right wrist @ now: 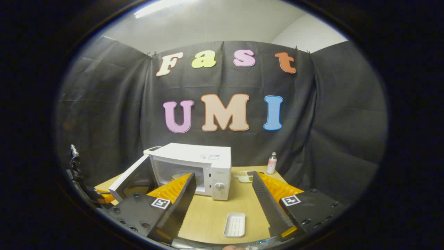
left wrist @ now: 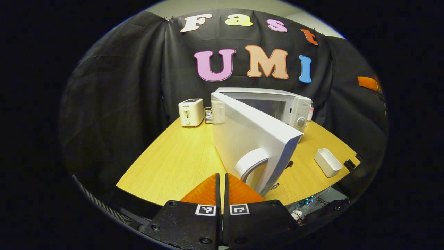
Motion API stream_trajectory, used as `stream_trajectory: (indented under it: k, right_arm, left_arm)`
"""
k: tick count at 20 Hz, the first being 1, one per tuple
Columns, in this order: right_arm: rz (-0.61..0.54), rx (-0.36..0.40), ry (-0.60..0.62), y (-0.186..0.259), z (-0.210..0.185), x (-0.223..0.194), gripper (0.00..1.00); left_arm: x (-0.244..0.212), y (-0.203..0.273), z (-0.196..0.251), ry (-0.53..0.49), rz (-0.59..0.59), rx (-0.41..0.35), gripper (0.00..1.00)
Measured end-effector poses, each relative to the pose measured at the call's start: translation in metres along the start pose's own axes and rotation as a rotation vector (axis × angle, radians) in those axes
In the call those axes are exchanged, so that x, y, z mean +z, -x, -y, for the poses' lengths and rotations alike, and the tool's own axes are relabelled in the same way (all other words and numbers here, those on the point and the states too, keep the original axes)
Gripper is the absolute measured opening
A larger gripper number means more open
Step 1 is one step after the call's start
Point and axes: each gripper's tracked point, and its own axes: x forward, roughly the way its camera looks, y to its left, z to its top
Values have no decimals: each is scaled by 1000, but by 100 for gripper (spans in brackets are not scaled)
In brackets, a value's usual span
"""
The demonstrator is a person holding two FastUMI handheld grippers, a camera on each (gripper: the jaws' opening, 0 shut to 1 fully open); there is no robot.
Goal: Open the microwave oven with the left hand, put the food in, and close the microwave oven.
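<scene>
The white microwave [left wrist: 293,107] stands at the back of the wooden table with its door [left wrist: 249,135] swung wide open toward me. My left gripper [left wrist: 222,176] is shut with nothing between its fingers, just left of the door's curved handle [left wrist: 251,163] and apart from it. In the right gripper view the microwave [right wrist: 211,158] shows its open cavity; something pale lies inside [right wrist: 178,174], half hidden by a finger. My right gripper [right wrist: 223,174] is open wide and holds nothing. A small dish of food [right wrist: 246,176] sits right of the microwave.
A white toaster [left wrist: 190,111] stands left of the microwave. An empty white tray [right wrist: 235,224] lies near the table's front edge, also the tray [left wrist: 327,162] at the right. A small bottle [right wrist: 272,163] stands at the back right. The open door [right wrist: 131,180] juts out over the table's left part.
</scene>
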Motion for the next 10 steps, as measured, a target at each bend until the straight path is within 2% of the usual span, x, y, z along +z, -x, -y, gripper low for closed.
stream_trajectory:
  k: [10]
  right_arm:
    - [-14,-81,-14,11,32,2,99]
  left_arm:
    - [15,-26,70,-68,12,-156,0]
